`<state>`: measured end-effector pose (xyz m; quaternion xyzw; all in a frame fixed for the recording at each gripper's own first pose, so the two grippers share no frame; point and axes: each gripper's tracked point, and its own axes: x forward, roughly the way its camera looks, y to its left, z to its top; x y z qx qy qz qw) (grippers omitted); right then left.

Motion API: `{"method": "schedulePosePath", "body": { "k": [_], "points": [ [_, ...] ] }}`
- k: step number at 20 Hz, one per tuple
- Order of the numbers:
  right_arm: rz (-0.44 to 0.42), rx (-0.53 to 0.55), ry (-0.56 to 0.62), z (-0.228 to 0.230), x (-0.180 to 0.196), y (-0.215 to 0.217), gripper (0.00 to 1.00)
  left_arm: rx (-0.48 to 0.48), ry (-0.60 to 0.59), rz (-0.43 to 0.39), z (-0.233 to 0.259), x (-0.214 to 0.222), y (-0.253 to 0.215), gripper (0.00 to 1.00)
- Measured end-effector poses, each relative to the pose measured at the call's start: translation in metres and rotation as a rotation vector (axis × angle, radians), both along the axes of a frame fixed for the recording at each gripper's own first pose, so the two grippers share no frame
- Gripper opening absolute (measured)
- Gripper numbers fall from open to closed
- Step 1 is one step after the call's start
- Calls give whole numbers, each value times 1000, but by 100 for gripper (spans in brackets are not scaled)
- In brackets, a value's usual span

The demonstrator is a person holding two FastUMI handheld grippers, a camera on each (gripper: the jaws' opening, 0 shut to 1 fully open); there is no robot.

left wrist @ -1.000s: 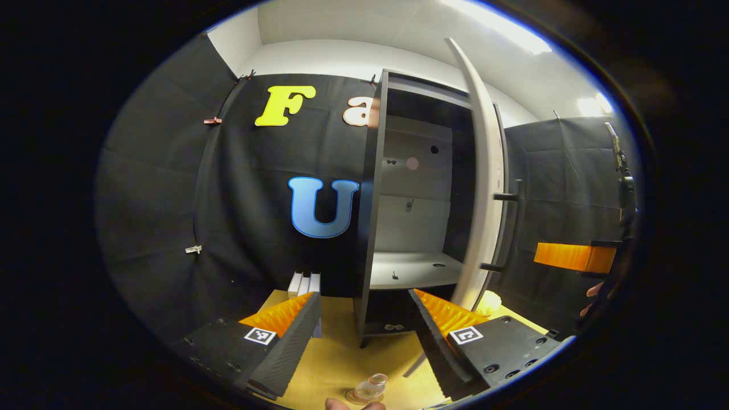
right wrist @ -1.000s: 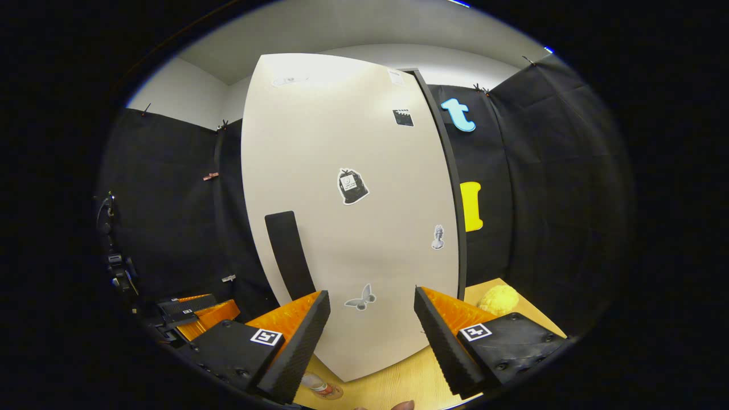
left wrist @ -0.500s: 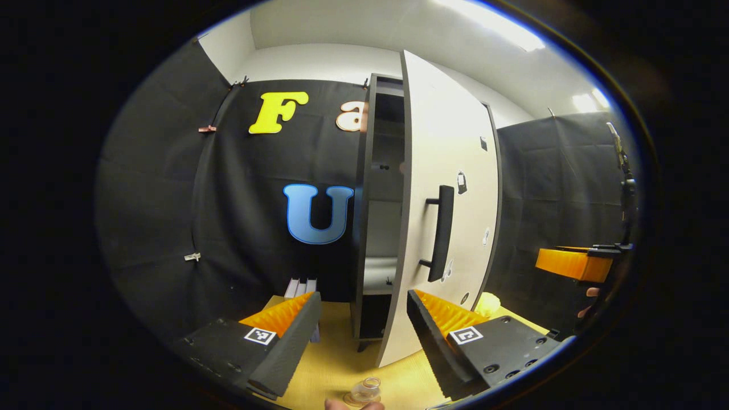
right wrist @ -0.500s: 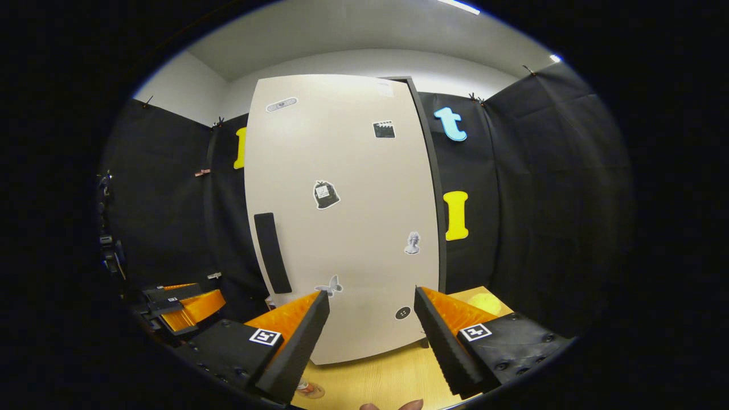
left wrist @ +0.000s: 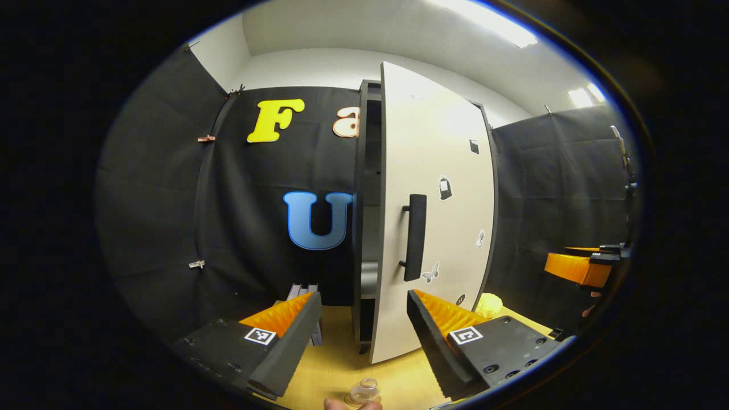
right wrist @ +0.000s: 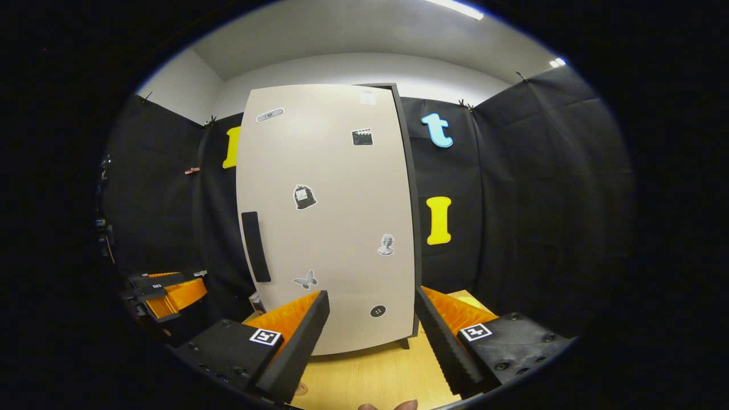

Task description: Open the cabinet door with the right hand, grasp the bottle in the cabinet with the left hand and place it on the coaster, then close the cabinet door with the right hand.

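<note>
The cabinet door stands nearly shut, only a dark slit left at its handle edge, so the closing step looks almost finished. In front of the door, the bottle sits on the wooden table, apparently on its coaster. The left gripper and right gripper hang released, grasping nothing, both clear of the door.

- The cabinet stands on the tabletop against the booth's back wall
- Its door is ajar, a narrow gap at its left edge, the handle near that edge
- The bottle stands on the tabletop before the cabinet, at the near edge
- Books stand left of the cabinet
- A sponge lies right of the door
</note>
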<state>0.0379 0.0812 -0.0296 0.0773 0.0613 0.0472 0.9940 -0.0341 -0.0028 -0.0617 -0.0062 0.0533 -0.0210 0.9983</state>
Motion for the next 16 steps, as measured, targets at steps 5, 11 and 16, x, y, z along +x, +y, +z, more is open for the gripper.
{"method": "schedulePosePath", "body": {
  "k": [5,11,16],
  "points": [
    [-34,-43,-24,1,-7,-14,98,21,-19,10,5,-7,-7,95],
    [-38,-70,-17,-2,-15,-20,98,35,-21,1,6,-15,-13,95],
    [-36,-90,-31,1,-20,-22,98,40,-17,-4,4,-14,-19,95]
  ]
}}
